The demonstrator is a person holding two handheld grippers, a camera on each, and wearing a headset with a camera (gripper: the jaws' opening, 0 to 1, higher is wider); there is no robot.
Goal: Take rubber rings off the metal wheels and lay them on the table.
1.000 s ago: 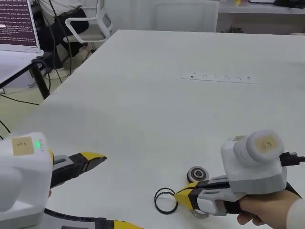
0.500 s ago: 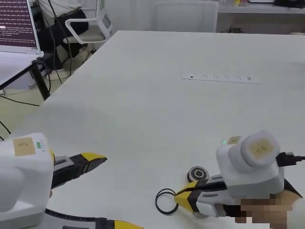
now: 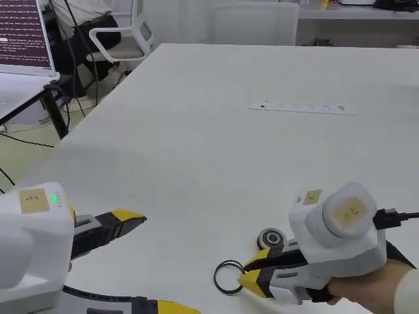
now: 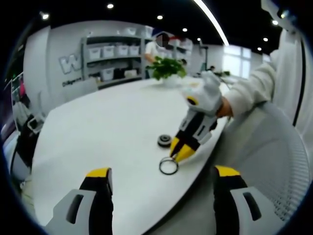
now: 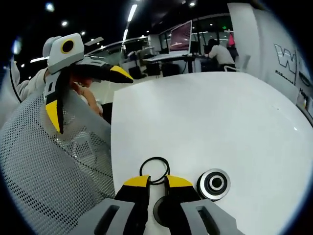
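Observation:
A black rubber ring [image 3: 226,276] lies flat near the table's front edge; it looks doubled, so it may be two rings overlapping [image 5: 155,171]. My right gripper [image 3: 247,275] is shut, with its yellow tips at the ring's near side [image 5: 157,182]. I cannot tell whether they pinch it. A metal wheel [image 3: 270,238] with a dark rim lies just right of the tips [image 5: 213,184]. A dark round part [image 5: 161,211] sits under the right jaws. My left gripper [image 3: 147,261] hangs open at the bottom left, well apart from the ring [image 4: 167,166].
The white table [image 3: 216,144] stretches far ahead, with a white power strip [image 3: 302,107] on it. Its front edge is close to the ring. A chair [image 3: 121,36] and a monitor [image 3: 23,33] stand at the far left. A mesh chair back [image 5: 49,171] is beside the table.
The right gripper has tilted and slid a little down and left, bringing its tips lower against the ring. The ring, the wheel and the left gripper have stayed put.

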